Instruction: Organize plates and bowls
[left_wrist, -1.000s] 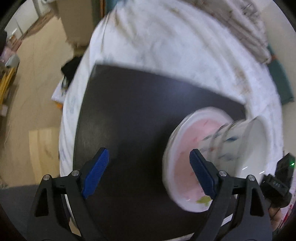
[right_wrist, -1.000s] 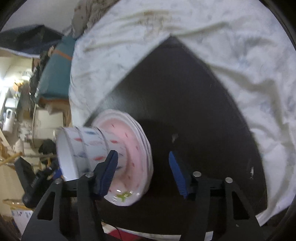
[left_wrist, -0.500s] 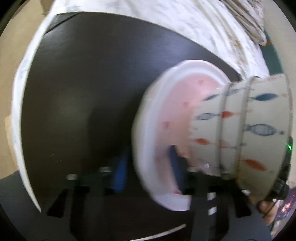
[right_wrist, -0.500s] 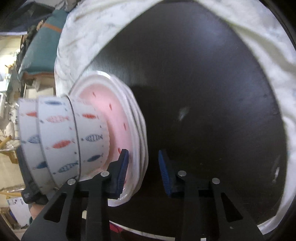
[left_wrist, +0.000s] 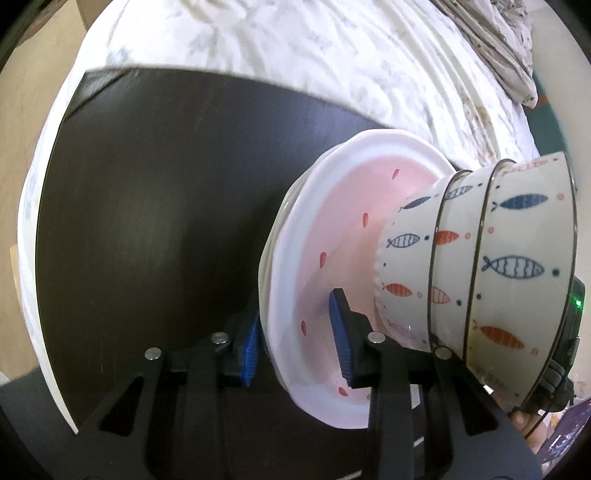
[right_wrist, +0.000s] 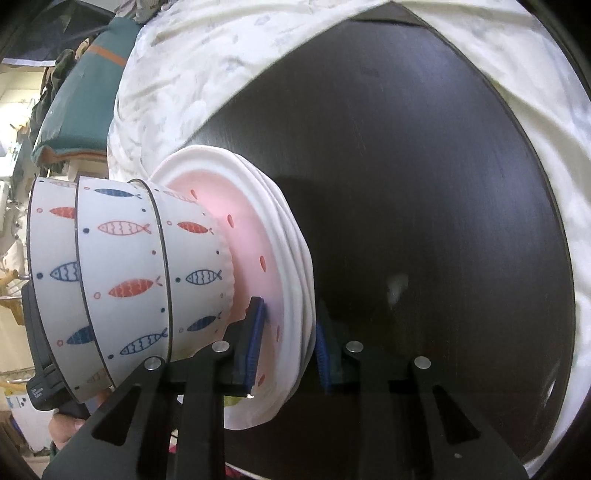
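Note:
A stack of white plates with pink centres (left_wrist: 317, 266) (right_wrist: 280, 243) carries nested white bowls with a fish pattern (left_wrist: 491, 273) (right_wrist: 122, 266). The stack sits over the dark table (left_wrist: 155, 206) (right_wrist: 424, 184). My left gripper (left_wrist: 295, 347) is shut on the near rim of the plate stack, one blue pad under it and one on top. My right gripper (right_wrist: 288, 343) is shut on the opposite rim the same way. I cannot tell whether the stack touches the table.
A white patterned sheet (left_wrist: 295, 48) (right_wrist: 207, 62) surrounds the dark table. A teal cushion (right_wrist: 81, 107) lies beyond it at the left of the right wrist view. The other gripper's black body shows behind the bowls (left_wrist: 569, 325) (right_wrist: 40, 373).
Both grippers have moved in from open and apart to closed on opposite rims of the plate stack. The stack now fills more of both views.

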